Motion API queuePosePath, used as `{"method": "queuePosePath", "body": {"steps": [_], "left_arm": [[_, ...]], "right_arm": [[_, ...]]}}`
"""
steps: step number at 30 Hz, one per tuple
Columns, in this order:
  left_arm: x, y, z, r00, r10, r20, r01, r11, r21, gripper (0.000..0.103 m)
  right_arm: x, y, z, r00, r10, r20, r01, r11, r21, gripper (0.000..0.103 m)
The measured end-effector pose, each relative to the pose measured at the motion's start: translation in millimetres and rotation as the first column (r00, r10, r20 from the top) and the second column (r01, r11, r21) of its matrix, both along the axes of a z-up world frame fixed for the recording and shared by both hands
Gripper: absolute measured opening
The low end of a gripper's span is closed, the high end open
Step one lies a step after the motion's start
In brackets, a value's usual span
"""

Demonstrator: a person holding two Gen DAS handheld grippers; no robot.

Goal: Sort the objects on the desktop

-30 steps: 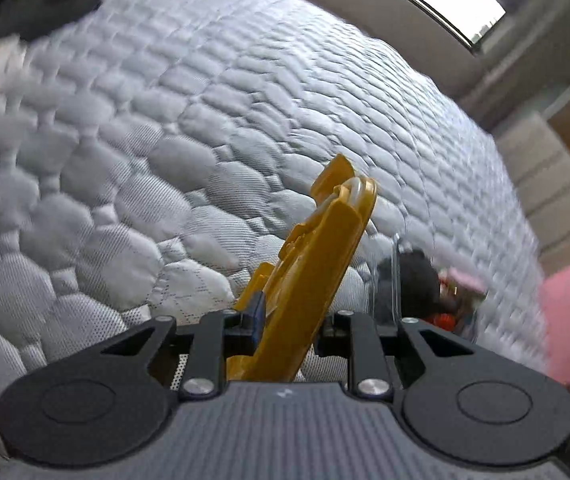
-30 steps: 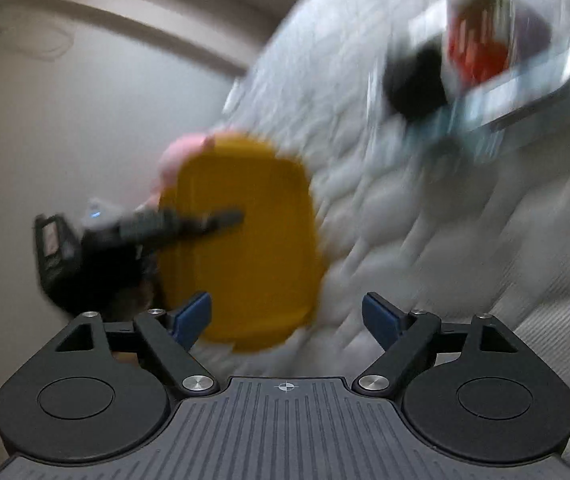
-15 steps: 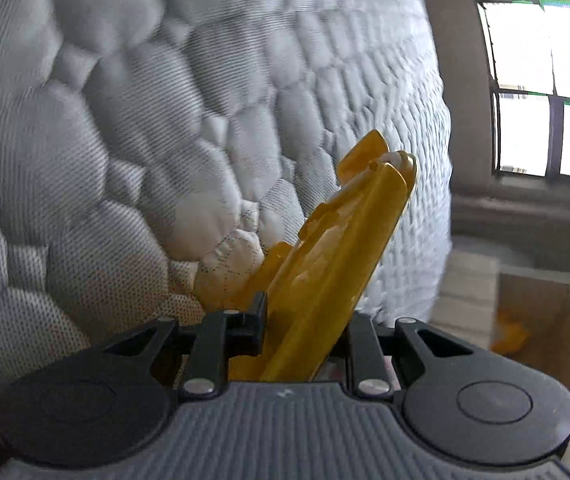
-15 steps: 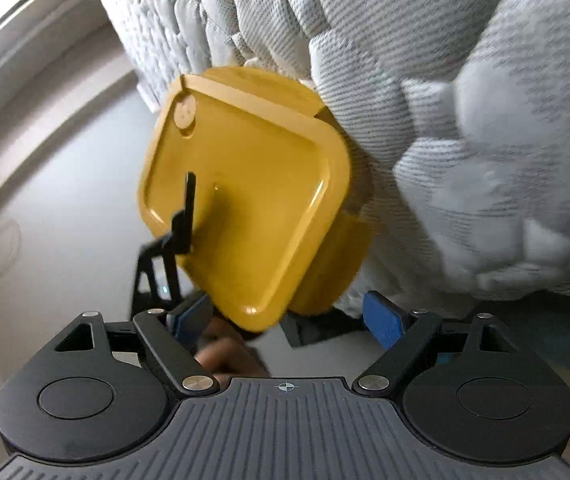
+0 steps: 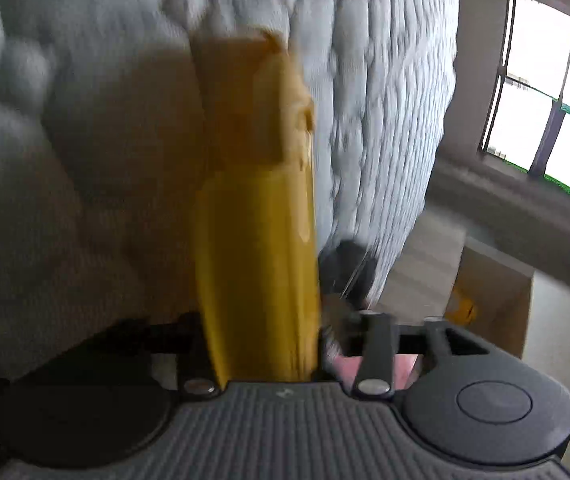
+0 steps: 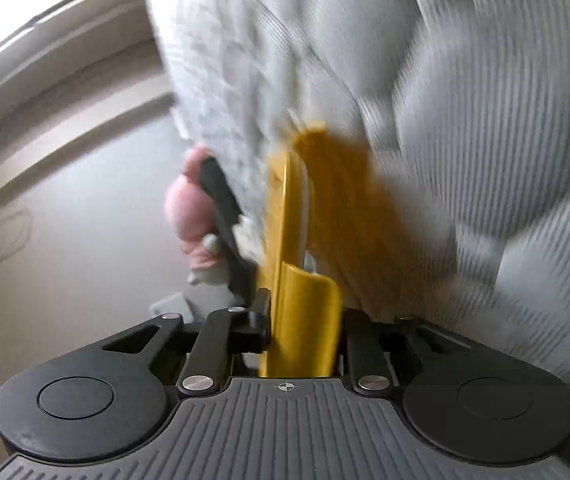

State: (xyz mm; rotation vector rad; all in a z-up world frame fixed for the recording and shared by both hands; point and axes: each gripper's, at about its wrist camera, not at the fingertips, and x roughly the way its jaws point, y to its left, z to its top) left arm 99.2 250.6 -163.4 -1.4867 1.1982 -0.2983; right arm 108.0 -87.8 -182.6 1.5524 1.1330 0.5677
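Half a second ago the left gripper (image 5: pixel 269 344) was clamped on the flat yellow plastic container lid (image 5: pixel 257 272) while the right gripper (image 6: pixel 305 336) stood wide open just short of it; now the roles have swapped. Seen from the right wrist camera, the right gripper's jaws have drawn in onto the lid's near edge (image 6: pixel 301 320) and grip it firmly, the lid standing edge-on and upright between them. In the left wrist view the left gripper's jaws are opening: the lid is between them, lying against the left finger, while a clear gap shows beside the right finger (image 5: pixel 377 344), so the pads no longer press on it from both sides. Both views are blurred. The lid hangs close against the grey quilted mattress (image 5: pixel 365 120), which fills most of both views; whether it touches the fabric cannot be told. A person's hand (image 6: pixel 189 216) on the left gripper shows beyond the lid in the right view.
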Motion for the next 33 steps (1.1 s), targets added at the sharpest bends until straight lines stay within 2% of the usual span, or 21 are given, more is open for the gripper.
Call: {"method": "queuePosePath", "body": {"steps": [1, 3, 4, 6, 8, 11, 13, 16, 18, 19, 20, 21, 22, 23, 24, 25, 26, 28, 30, 33], "left_arm": [[-1, -10, 2, 0.999, -0.028, 0.021, 0.028, 1.000, 0.008, 0.064], [-3, -26, 9, 0.995, -0.075, 0.059, 0.072, 0.996, 0.052, 0.072], [-5, -34, 13, 0.993, -0.097, 0.073, 0.091, 0.993, 0.080, 0.073], [-3, -50, 20, 0.982, -0.166, 0.090, 0.150, 0.976, 0.160, 0.074], [2, -66, 29, 0.968, -0.232, 0.101, 0.198, 0.944, 0.265, 0.074], [12, -85, 40, 0.945, -0.305, 0.114, 0.231, 0.874, 0.427, 0.075], [21, -100, 45, 0.934, -0.342, 0.108, 0.249, 0.835, 0.491, 0.077], [22, -123, 46, 0.905, -0.416, 0.091, 0.301, 0.775, 0.555, 0.078], [20, -136, 42, 0.898, -0.431, 0.089, 0.312, 0.767, 0.561, 0.078], [19, -140, 40, 0.897, -0.432, 0.089, 0.318, 0.773, 0.549, 0.079], [16, -141, 39, 0.898, -0.431, 0.086, 0.315, 0.768, 0.557, 0.079], [13, -140, 38, 0.899, -0.429, 0.082, 0.311, 0.760, 0.570, 0.075], [11, -142, 38, 0.899, -0.430, 0.083, 0.303, 0.749, 0.589, 0.071], [10, -144, 37, 0.899, -0.431, 0.083, 0.294, 0.732, 0.614, 0.057], [8, -149, 38, 0.898, -0.432, 0.081, 0.287, 0.715, 0.637, 0.043], [7, -150, 39, 0.898, -0.431, 0.090, 0.278, 0.714, 0.643, 0.041], [5, -149, 40, 0.899, -0.426, 0.102, 0.273, 0.727, 0.630, 0.038], [-1, -146, 48, 0.897, -0.419, 0.139, 0.255, 0.748, 0.613, 0.034], [-9, -151, 62, 0.881, -0.434, 0.190, 0.225, 0.737, 0.638, 0.034], [-21, -161, 91, 0.853, -0.448, 0.269, 0.154, 0.708, 0.689, 0.035]], "right_arm": [[-3, -14, 5, 1.000, -0.008, 0.030, 0.009, 1.000, -0.029, 0.018], [-9, -41, 14, 0.997, -0.018, 0.079, 0.024, 0.997, -0.079, 0.018], [-12, -55, 18, 0.994, -0.022, 0.103, 0.033, 0.994, -0.103, 0.017], [-20, -85, 17, 0.996, -0.031, 0.082, 0.040, 0.993, -0.114, 0.017], [-28, -117, 15, 0.997, -0.045, 0.056, 0.052, 0.990, -0.134, 0.017], [-41, -160, 11, 0.994, -0.095, 0.049, 0.104, 0.961, -0.258, 0.022], [-50, -182, 3, 0.991, -0.130, 0.032, 0.134, 0.953, -0.273, 0.022], [-53, -191, -5, 0.988, -0.153, 0.035, 0.156, 0.953, -0.261, 0.026], [-52, -189, 0, 0.988, -0.131, 0.076, 0.149, 0.934, -0.326, 0.035], [-52, -185, 3, 0.990, -0.105, 0.095, 0.132, 0.925, -0.357, 0.036], [-52, -182, 5, 0.991, -0.077, 0.111, 0.114, 0.915, -0.387, 0.043], [-54, -180, 5, 0.990, -0.058, 0.125, 0.103, 0.914, -0.393, 0.054], [-55, -178, 8, 0.989, -0.048, 0.141, 0.101, 0.911, -0.400, 0.057], [-56, -177, 11, 0.987, -0.039, 0.158, 0.101, 0.906, -0.410, 0.058], [-56, -175, 14, 0.984, -0.030, 0.174, 0.101, 0.902, -0.419, 0.057], [-57, -174, 17, 0.982, -0.020, 0.190, 0.102, 0.898, -0.429, 0.052], [-57, -174, 24, 0.975, -0.001, 0.221, 0.106, 0.878, -0.466, 0.035], [-57, -176, 39, 0.959, 0.036, 0.282, 0.126, 0.835, -0.535, 0.032], [-60, -186, 55, 0.936, 0.072, 0.344, 0.141, 0.820, -0.555, 0.023], [-63, -189, 82, 0.905, 0.124, 0.406, 0.152, 0.799, -0.582, 0.023]]}}
